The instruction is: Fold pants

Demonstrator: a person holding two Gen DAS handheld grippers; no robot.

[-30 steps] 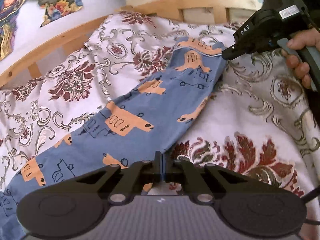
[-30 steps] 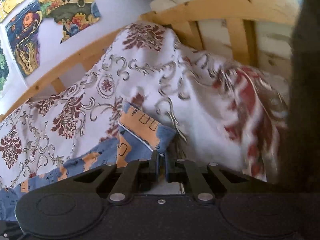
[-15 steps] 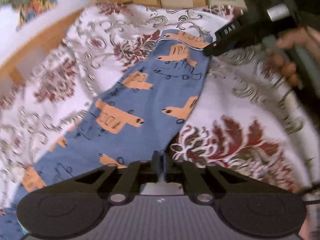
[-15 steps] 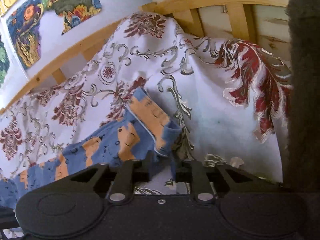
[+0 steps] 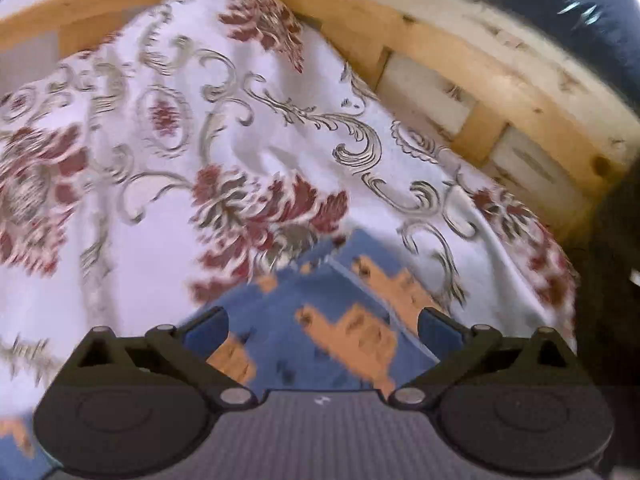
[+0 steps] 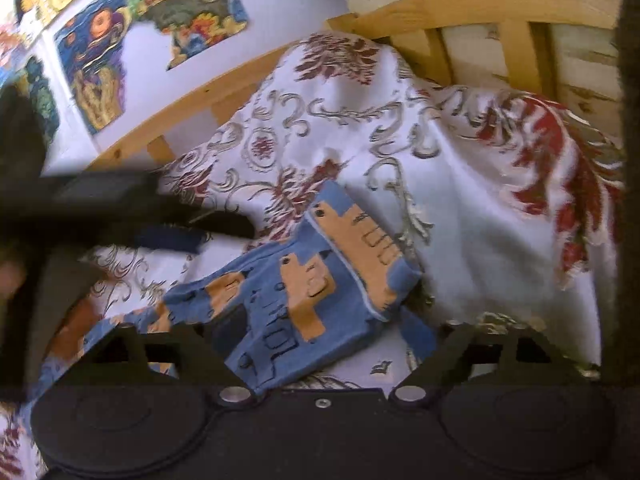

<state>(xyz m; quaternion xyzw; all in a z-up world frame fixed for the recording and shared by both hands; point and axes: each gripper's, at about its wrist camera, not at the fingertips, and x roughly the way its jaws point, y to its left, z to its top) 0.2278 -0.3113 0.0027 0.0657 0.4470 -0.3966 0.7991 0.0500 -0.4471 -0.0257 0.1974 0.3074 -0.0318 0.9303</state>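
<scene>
White bedspread with red floral and grey scroll print [image 6: 460, 216] covers bed, wooden slatted frame [image 6: 520, 44] at far side. Blue pants with orange vehicle print [image 6: 304, 300] lie on bedspread, waistband end far right. Left claw [image 5: 322, 326] spread apart above pants; right claw [image 6: 324, 330] also apart, gripping nothing.

The left tool [image 5: 322, 326] is seen spread wide, its two fingers set at about 8 and 4 o'clock in its own wrist view, nothing being gripped between them. The right tool [image 6: 326, 330] is likewise held wide apart, with one finger [image 6: 224, 334] at 8 o'clock and the other at 4 o'clock. In the right wrist view the left tool [image 6: 192, 228] is shown reaching in from 9 o'clock, blurred, its tips pointed toward 3 o'clock.
</scene>
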